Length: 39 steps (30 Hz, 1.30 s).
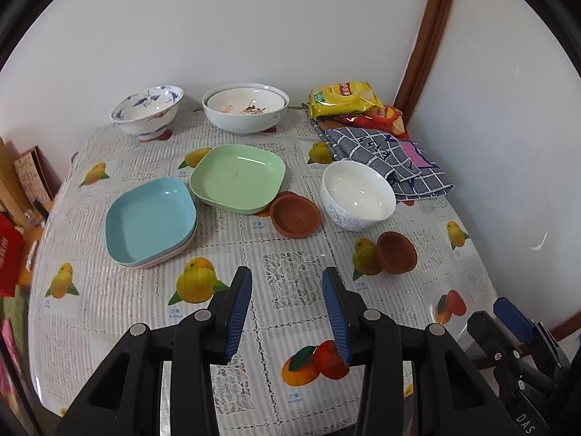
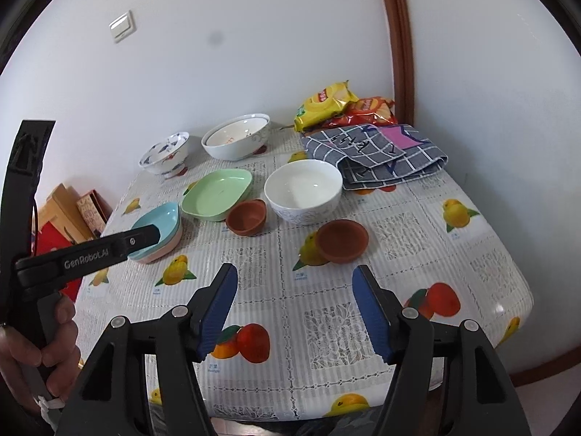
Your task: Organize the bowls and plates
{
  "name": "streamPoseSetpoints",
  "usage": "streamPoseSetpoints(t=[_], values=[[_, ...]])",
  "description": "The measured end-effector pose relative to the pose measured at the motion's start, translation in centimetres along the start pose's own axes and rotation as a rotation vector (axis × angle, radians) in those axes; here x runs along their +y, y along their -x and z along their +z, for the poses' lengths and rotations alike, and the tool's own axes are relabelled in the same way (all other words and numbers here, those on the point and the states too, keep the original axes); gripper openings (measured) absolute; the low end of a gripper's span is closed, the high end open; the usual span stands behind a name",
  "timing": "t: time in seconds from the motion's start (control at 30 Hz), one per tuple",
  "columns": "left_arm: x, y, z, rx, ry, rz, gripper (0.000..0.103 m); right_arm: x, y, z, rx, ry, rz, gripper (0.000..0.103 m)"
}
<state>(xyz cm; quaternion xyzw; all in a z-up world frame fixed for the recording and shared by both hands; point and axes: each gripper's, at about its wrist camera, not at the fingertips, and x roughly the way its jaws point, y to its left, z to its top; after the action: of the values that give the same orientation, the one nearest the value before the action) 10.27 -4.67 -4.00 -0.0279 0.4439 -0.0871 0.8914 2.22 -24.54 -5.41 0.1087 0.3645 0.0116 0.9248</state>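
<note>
On the fruit-print table a blue plate tops a small stack of plates. A green plate lies beside it. Two brown small bowls sit mid-table: one touching the green plate, one nearer the front. A white bowl stands between them. A blue-patterned bowl and a large white bowl with another nested inside stand at the back. My left gripper is open and empty over the table front. My right gripper is open and empty.
Snack bags and a folded checked cloth lie at the back right corner by the wall. Boxes stand on the floor left of the table. The table's front edge is below my right gripper.
</note>
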Motion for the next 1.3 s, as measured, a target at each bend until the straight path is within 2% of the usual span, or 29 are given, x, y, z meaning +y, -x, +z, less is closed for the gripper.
streamPoseSetpoints(t=[0.13, 0.4, 0.9, 1.07, 1.3], values=[[-0.6, 1.1, 0.0, -0.021, -0.031, -0.032, 0.038, -0.4, 1.1, -0.7, -0.021, -0.047, -0.002, 0.065], [-0.4, 1.8, -0.8, -0.027, -0.032, -0.070, 0.038, 0.6, 2.6, -1.0, -0.037, -0.022, -0.034, 0.065], [1.1, -0.6, 0.0, 0.002, 0.007, -0.108, 0.038, 2.7, 1.3, -0.8, -0.007, 0.040, -0.053, 0.065], [0.1, -2.0, 0.7, 0.000, -0.006, -0.081, 0.038, 1.9, -0.2, -0.1, -0.001, 0.058, -0.026, 0.065], [-1.3, -4.2, 2.3, -0.018, 0.052, -0.040, 0.038, 0.0, -3.0, 2.9, 0.011, 0.157, 0.047, 0.065]])
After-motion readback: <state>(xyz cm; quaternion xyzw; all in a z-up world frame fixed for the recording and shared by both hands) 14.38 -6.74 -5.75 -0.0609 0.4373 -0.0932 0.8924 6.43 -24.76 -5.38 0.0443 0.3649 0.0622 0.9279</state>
